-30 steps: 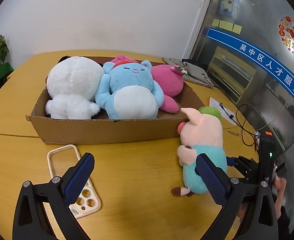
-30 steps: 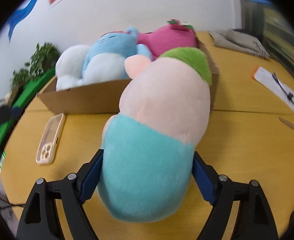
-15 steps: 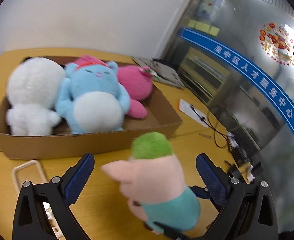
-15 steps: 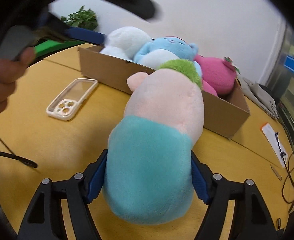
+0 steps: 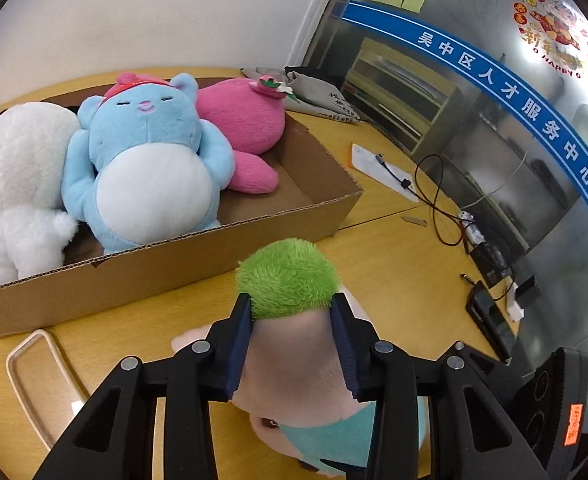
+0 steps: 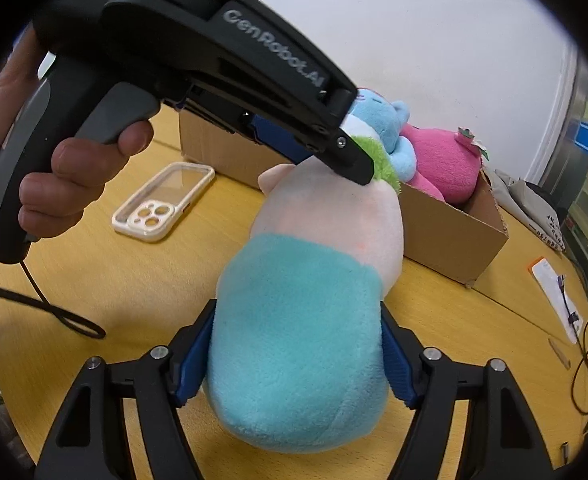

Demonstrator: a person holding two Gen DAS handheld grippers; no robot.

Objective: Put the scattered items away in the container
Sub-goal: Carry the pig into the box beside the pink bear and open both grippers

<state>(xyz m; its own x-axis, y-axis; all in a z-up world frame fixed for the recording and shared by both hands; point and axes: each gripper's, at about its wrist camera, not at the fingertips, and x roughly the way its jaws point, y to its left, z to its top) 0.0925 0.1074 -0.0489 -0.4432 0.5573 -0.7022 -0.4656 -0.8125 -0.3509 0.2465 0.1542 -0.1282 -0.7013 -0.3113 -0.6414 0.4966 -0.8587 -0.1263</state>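
The left tongs (image 5: 294,320) have just been closing and now pinch the head of the pig plush (image 5: 290,280) just below its green tuft, both blue pads pressed into the pink fabric. The right tongs (image 6: 294,356), jaws also narrowing, clamp the same toy's teal lower body (image 6: 294,344) from both sides. The plush hangs above the yellow counter (image 5: 393,272), just in front of the cardboard box (image 5: 174,264). Inside the box lie a white plush (image 5: 18,176), a blue bear (image 5: 150,168) and a pink plush (image 5: 246,120). A phone case (image 6: 162,204) rests on the counter beside the box.
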